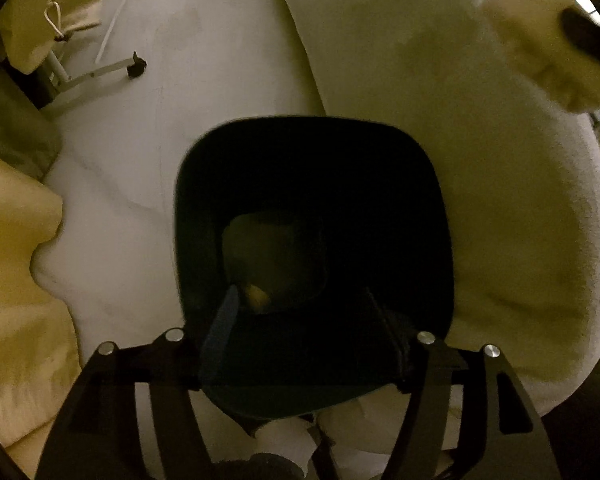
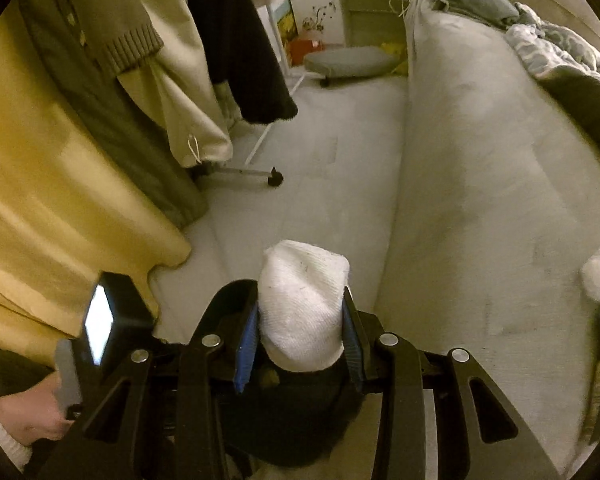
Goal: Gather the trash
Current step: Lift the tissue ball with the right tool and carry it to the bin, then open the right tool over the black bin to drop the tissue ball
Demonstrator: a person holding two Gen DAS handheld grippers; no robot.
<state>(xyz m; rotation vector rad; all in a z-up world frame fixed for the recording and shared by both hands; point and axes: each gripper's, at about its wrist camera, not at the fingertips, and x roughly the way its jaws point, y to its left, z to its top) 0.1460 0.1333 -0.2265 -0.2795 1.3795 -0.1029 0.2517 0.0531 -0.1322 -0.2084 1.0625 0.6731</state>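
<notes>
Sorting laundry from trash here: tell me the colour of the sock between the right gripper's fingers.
White sock, best seen in the right wrist view.

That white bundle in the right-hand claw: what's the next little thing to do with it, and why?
Probably open the right gripper and let the white bundle fall. Its pads clamp the bundle, and the black bin seems to lie with its dark mouth right underneath, so a release should drop it in.

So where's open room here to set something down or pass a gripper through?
The pale floor is bare in a strip between the yellow curtain and the grey mattress, from the black bin to the rack's wheeled foot. The mattress top is bare short of the rumpled blanket. The left is crowded with hanging clothes.
</notes>
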